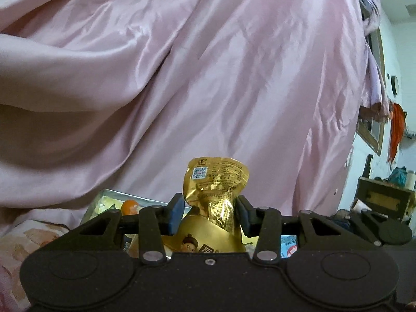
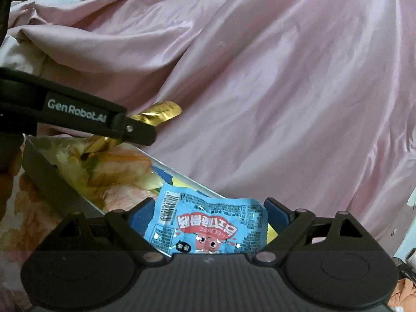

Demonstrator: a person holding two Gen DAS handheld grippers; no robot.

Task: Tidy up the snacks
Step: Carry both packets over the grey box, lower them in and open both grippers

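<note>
My left gripper (image 1: 209, 214) is shut on a crinkled gold snack packet (image 1: 214, 182), held upright above a silver tray (image 1: 109, 195) of snacks. In the right wrist view the left gripper (image 2: 140, 132) shows from the side with the gold packet (image 2: 158, 111) sticking out over the tray (image 2: 52, 182). My right gripper (image 2: 208, 215) has its jaws on both sides of a light blue snack packet (image 2: 205, 223) with a pink cartoon, at the tray's near end. Whether the pads press the packet I cannot tell.
A pink satin quilt (image 2: 273, 78) fills the background behind the tray. The tray sits on a floral sheet (image 2: 23, 208). Several packets (image 2: 119, 171) lie in the tray. A dark wooden box (image 1: 384, 200) stands at the right in the left wrist view.
</note>
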